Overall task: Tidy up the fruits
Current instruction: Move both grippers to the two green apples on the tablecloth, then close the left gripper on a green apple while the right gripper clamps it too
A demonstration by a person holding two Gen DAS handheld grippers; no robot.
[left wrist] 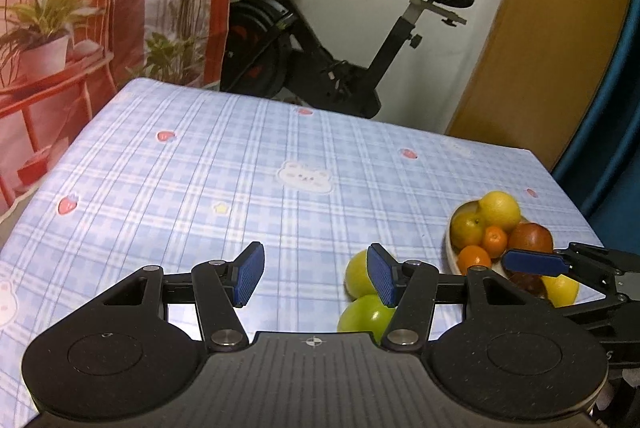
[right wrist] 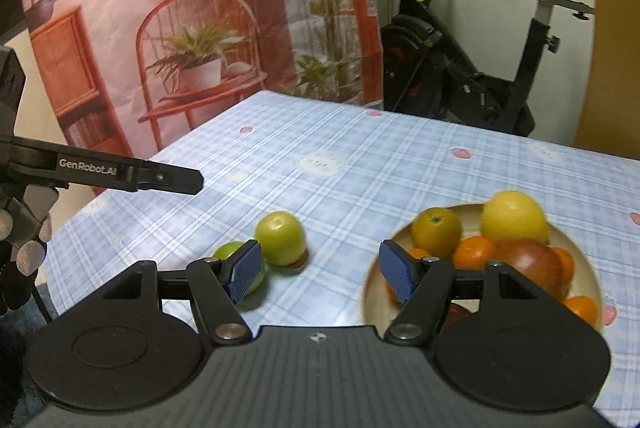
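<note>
Holding both grippers, left and right, half open and empty, I should straddle one green apple squarely before closing.

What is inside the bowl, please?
The bowl holds a lemon, a yellow-green citrus, small oranges and a red apple. The right gripper covers its near part.
</note>
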